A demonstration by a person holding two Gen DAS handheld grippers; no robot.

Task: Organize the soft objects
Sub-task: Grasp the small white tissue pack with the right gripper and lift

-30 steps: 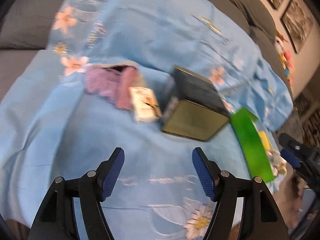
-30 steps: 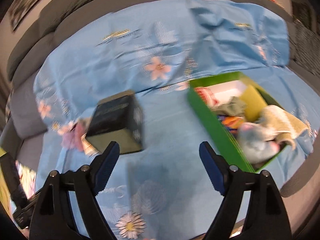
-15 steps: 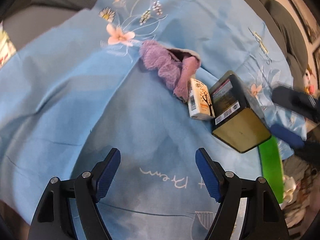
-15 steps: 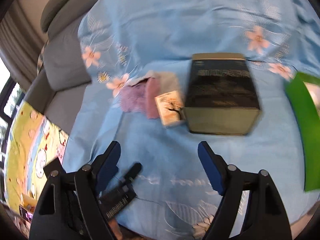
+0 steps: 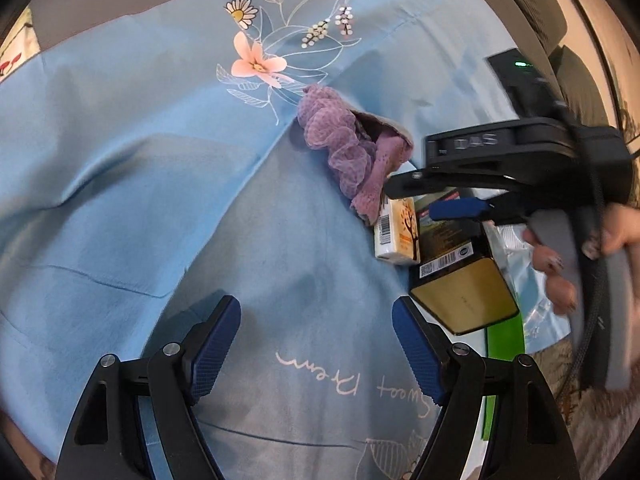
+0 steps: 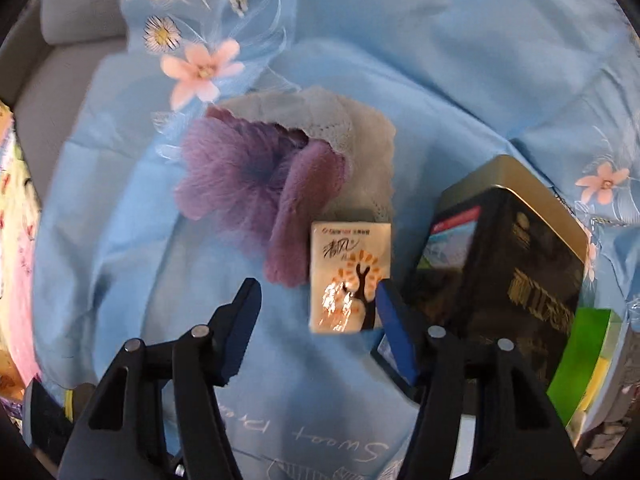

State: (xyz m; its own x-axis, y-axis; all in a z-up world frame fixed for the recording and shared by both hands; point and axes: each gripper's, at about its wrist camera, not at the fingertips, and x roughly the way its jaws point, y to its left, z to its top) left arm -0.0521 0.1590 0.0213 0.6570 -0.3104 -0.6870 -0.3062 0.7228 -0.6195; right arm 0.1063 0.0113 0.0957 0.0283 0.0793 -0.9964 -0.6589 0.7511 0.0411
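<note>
A purple frilly cloth (image 5: 348, 148) (image 6: 256, 184) lies on a grey cloth (image 6: 348, 136) on the blue flowered sheet (image 5: 132, 184). A small tissue pack (image 5: 398, 232) (image 6: 350, 276) lies beside it, next to a black and gold tin (image 5: 460, 280) (image 6: 508, 264). My right gripper (image 6: 316, 308) is open, low over the tissue pack and the purple cloth's near end; it also shows in the left wrist view (image 5: 416, 192). My left gripper (image 5: 316, 328) is open and empty over bare sheet, short of the pile.
A green box (image 6: 580, 360) (image 5: 504, 352) stands right of the tin. Grey sofa cushions (image 6: 60, 76) show past the sheet's left edge. A patterned yellow and pink cloth (image 6: 12, 240) lies at the far left.
My right gripper has moved in close over the tissue pack and purple cloth. My left gripper has shifted a little nearer the pile. Both stay open.
</note>
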